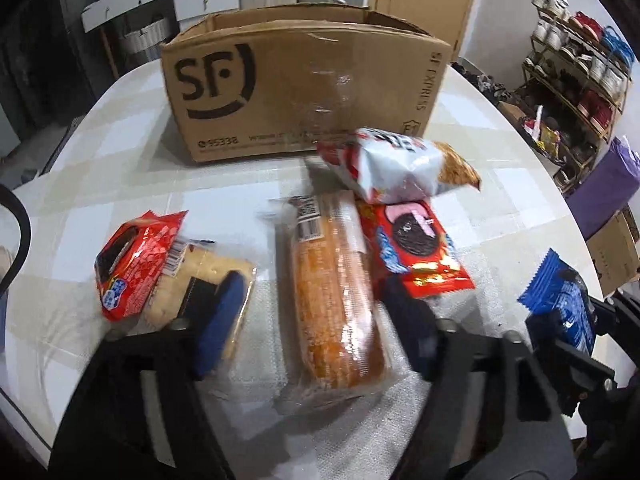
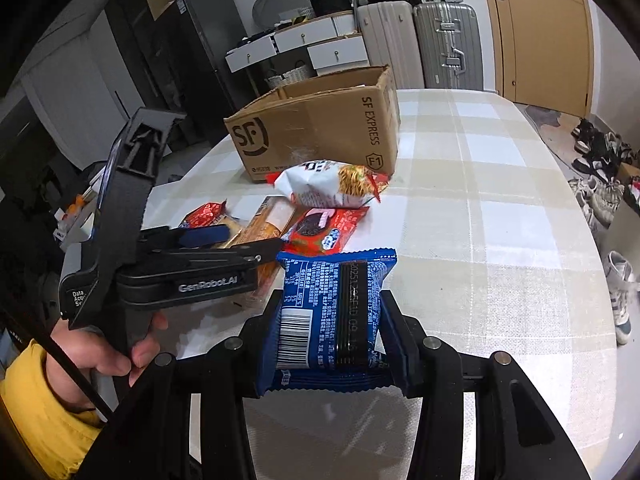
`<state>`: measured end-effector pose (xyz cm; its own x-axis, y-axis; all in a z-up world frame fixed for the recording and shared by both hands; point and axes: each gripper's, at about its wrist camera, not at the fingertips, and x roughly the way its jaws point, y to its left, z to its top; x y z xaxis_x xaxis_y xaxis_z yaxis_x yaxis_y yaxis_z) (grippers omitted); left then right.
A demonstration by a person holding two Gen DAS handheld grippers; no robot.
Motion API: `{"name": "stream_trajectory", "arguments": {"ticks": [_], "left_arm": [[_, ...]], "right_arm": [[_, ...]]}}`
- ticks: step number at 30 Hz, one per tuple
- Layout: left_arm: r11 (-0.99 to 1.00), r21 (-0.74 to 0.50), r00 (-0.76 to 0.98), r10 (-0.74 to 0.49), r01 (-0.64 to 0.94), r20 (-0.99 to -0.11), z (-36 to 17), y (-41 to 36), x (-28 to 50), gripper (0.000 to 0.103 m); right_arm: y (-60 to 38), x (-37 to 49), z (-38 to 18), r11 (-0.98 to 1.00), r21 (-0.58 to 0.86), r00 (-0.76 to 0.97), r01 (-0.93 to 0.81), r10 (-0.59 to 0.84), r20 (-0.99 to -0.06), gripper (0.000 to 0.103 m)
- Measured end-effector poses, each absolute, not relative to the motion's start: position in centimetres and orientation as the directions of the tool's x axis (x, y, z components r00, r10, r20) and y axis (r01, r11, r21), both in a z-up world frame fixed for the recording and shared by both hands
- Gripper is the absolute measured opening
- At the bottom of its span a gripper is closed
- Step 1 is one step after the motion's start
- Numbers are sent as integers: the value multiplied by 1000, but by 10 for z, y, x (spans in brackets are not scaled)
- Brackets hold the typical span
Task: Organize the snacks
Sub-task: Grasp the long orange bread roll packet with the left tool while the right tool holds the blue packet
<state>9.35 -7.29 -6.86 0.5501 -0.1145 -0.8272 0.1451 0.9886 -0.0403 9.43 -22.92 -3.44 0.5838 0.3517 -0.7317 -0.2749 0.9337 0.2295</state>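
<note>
On a checked surface (image 2: 480, 208), the right gripper (image 2: 328, 336) holds a blue snack packet (image 2: 332, 312) clamped between its fingers (image 2: 394, 344), barcode side up and clear of the pile. The left gripper (image 1: 316, 320) has its blue-padded fingers (image 1: 220, 320) spread wide either side of a long bread loaf in clear wrap (image 1: 336, 300); motion blur makes it hard to say whether either finger touches the wrapper. A red cookie packet (image 1: 136, 268) lies on a pale biscuit pack (image 1: 224, 276) to the left. Right of the loaf, a second red cookie packet (image 1: 416, 248) sits partly under a white noodle-snack bag (image 1: 396, 168). An open SF Express cardboard box (image 1: 300, 88) stands just beyond the bag.
</note>
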Motion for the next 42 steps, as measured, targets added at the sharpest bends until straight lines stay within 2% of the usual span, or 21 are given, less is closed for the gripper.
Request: {"name": "stream_trajectory", "arguments": {"ticks": [1, 2, 6, 9, 19, 24, 30, 33, 42], "left_arm": [[987, -35, 548, -116, 157, -828, -69, -75, 93, 50], [983, -46, 536, -137, 179, -833, -72, -79, 93, 37], [978, -57, 528, -157, 201, -835, -73, -83, 92, 34], [976, -91, 521, -182, 196, -834, -71, -74, 89, 33], [971, -43, 603, -181, 236, -777, -42, -51, 34, 33], [966, -61, 663, -218, 252, -716, -14, -38, 12, 33], [958, -148, 720, -283, 246, -634, 30, -10, -17, 33], [954, -178, 743, -300, 242, -599, 52, 4, -28, 33], [940, -239, 775, -335, 242, -535, 120, 51, -35, 33]], "right_arm": [[-228, 94, -35, 934, 226, 583, -278, 351, -733, 46], [-228, 94, -35, 934, 224, 582, -280, 350, -734, 46], [-226, 96, -38, 935, 220, 576, -278, 346, -741, 46], [-226, 96, -38, 936, 222, 577, -275, 345, -740, 46], [-223, 93, -30, 918, 261, 599, -298, 393, -698, 46], [-214, 86, -20, 903, 271, 631, -332, 426, -648, 46], [-208, 73, 1, 892, 287, 696, -348, 452, -558, 46], [-202, 67, 19, 888, 294, 731, -353, 458, -505, 46], [-180, 67, 80, 875, 259, 767, -409, 483, -422, 46]]}}
